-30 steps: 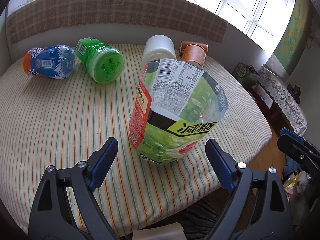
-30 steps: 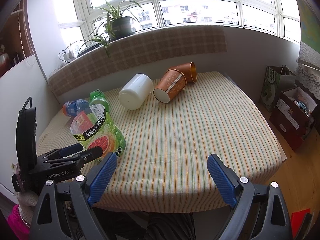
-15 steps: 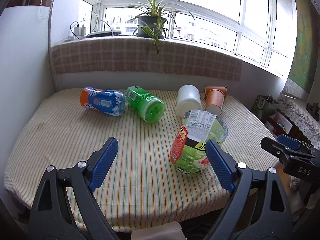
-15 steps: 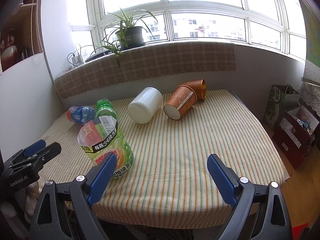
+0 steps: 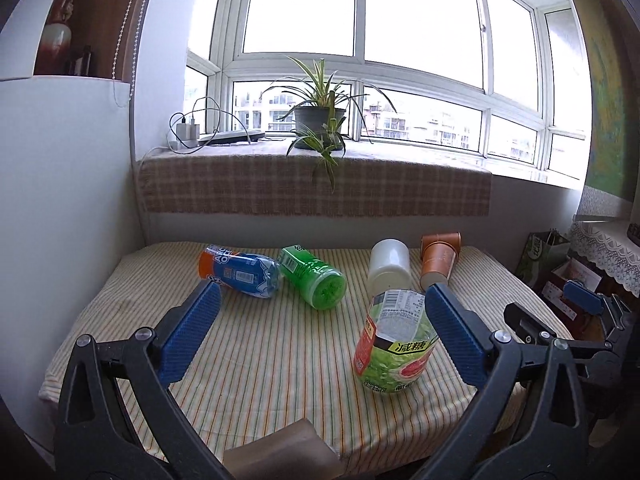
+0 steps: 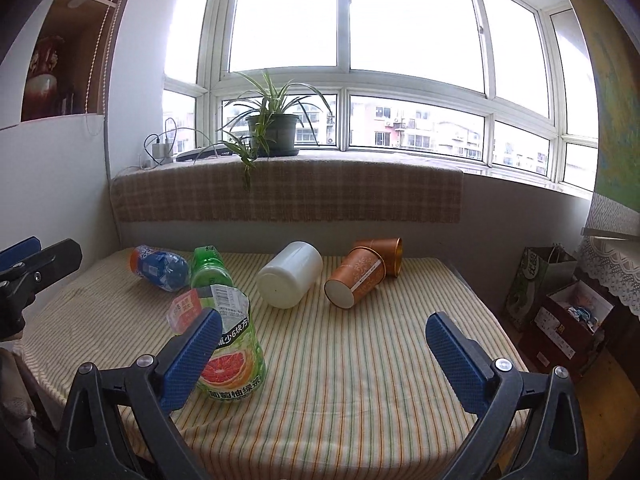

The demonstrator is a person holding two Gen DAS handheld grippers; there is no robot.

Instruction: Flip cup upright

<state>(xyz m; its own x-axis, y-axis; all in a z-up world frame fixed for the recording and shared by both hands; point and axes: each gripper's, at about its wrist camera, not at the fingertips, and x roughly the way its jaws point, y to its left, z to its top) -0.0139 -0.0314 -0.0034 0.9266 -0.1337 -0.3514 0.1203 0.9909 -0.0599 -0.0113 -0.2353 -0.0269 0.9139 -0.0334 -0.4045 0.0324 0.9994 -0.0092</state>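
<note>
Green cup stands upright near the worktop front edge; white cup and others lie toppled. Left gripper and right gripper — jaws wide, empty. Next: straddle a lying cup mid-body, squeeze lightly — then tip.

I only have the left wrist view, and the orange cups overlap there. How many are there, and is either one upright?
Observer: Two, neither upright. In the right wrist view the front orange cup lies on its side, white base toward the camera, and the rear orange cup lies on its side just behind it.
Operator: Is the right gripper free?
Observer: Yes. The right gripper is open, with nothing between its fingers.
</note>
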